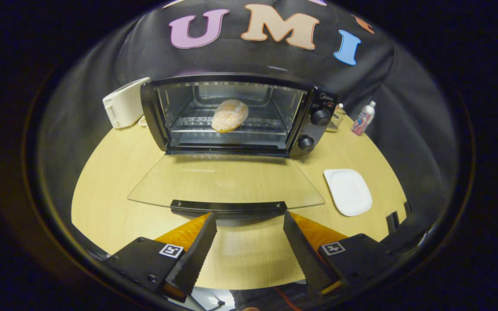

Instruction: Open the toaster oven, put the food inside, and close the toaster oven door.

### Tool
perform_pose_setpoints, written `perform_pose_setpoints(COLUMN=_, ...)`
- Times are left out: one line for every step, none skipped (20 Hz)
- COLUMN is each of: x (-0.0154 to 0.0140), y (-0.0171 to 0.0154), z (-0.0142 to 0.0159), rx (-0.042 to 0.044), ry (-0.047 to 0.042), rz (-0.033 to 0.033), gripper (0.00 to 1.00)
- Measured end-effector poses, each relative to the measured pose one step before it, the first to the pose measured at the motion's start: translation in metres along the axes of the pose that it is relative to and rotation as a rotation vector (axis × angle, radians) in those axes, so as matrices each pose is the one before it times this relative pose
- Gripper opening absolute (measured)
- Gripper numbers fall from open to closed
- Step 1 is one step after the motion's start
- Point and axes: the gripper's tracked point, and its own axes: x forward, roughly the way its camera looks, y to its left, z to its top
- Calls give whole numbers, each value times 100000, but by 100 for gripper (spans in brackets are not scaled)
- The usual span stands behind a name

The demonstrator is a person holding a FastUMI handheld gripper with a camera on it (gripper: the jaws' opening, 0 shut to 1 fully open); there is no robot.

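A black toaster oven [318,116] stands at the back of the wooden table [110,190]. Its glass door [227,183] hangs fully down, lying flat toward me. The door's dark handle [228,206] sits just ahead of my fingertips. Inside, a round pale bun [230,115] rests on the wire rack [188,123]. My gripper [249,218] is open, with its fingers spread wide below the handle and nothing held between them.
A white square plate [348,191] lies on the table right of the door. A white toaster [124,103] stands left of the oven. A small bottle [363,118] is at the back right, beyond a small wire basket [336,120].
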Motion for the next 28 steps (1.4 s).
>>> perform_pose_setpoints(x=-202, y=-44, z=601, rx=-428, ry=-1348, rz=259, gripper=99)
perform_pose_setpoints(x=-214, y=-70, z=561, rx=-8, ry=-1598, rz=201, gripper=99)
perform_pose_setpoints(x=-181, y=-43, z=631, rx=119, ry=-1349, rz=217, gripper=99)
perform_pose_setpoints(x=-54, y=-32, z=570, rx=192, ry=-1552, rz=182, gripper=99)
perform_pose_setpoints(x=-160, y=-38, z=754, rx=312, ry=-1657, rz=118, gripper=99)
perform_pose_setpoints(x=-82, y=9, z=736, rx=408, ry=-1903, rz=57, gripper=99)
perform_pose_setpoints(x=-26, y=12, z=844, rx=628, ry=-1926, rz=95, gripper=99)
perform_pose_setpoints(x=30, y=-47, z=533, rx=676, ry=-1476, rz=183, gripper=99)
perform_pose_setpoints(x=-106, y=13, z=497, rx=164, ry=-817, rz=178, gripper=99)
perform_pose_setpoints(x=27, y=-111, z=397, rx=53, ry=-1043, rz=43, gripper=99)
perform_pose_setpoints(x=26, y=-22, z=479, rx=112, ry=-1033, rz=57, gripper=99)
perform_pose_setpoints(x=-23, y=3, z=189, rx=184, ry=-712, rz=88, gripper=99)
perform_pose_setpoints(x=27, y=-11, z=368, rx=311, ry=-508, rz=220, gripper=99)
perform_pose_setpoints(x=81, y=64, z=512, rx=917, ry=-1506, rz=327, gripper=99)
perform_pose_setpoints(x=125, y=128, z=689, rx=1492, ry=-1609, rz=322, gripper=99)
perform_pose_setpoints(x=401, y=67, z=510, rx=1649, ry=-1582, rz=229, gripper=99)
perform_pose_setpoints(x=631, y=-10, z=450, rx=306, ry=-162, rz=-640, gripper=99)
perform_pose_setpoints(x=-215, y=343, z=212, rx=-10, ry=-261, rz=1891, gripper=99)
perform_pose_setpoints(x=355, y=-17, z=818, rx=167, ry=-2278, rz=-915, gripper=99)
perform_pose_setpoints(x=531, y=141, z=871, rx=1019, ry=-1760, rz=762, gripper=99)
perform_pose_setpoints(x=335, y=112, z=723, rx=751, ry=-929, rz=-9, gripper=99)
perform_pose_setpoints(x=366, y=15, z=832, rx=1062, ry=-1820, rz=48, gripper=99)
perform_pose_setpoints(x=593, y=92, z=747, rx=1020, ry=-1271, rz=71, gripper=99)
perform_pose_setpoints(x=650, y=158, z=747, rx=991, ry=-1077, rz=144, gripper=99)
perform_pose_setpoints(x=698, y=221, z=777, rx=838, ry=-1087, rz=150, gripper=99)
perform_pose_setpoints(x=475, y=134, z=736, rx=730, ry=-830, rz=73, gripper=99)
perform_pose_setpoints(x=537, y=137, z=578, rx=847, ry=-866, rz=168, gripper=99)
perform_pose_setpoints(x=457, y=38, z=336, rx=1259, ry=-675, rz=254, gripper=99)
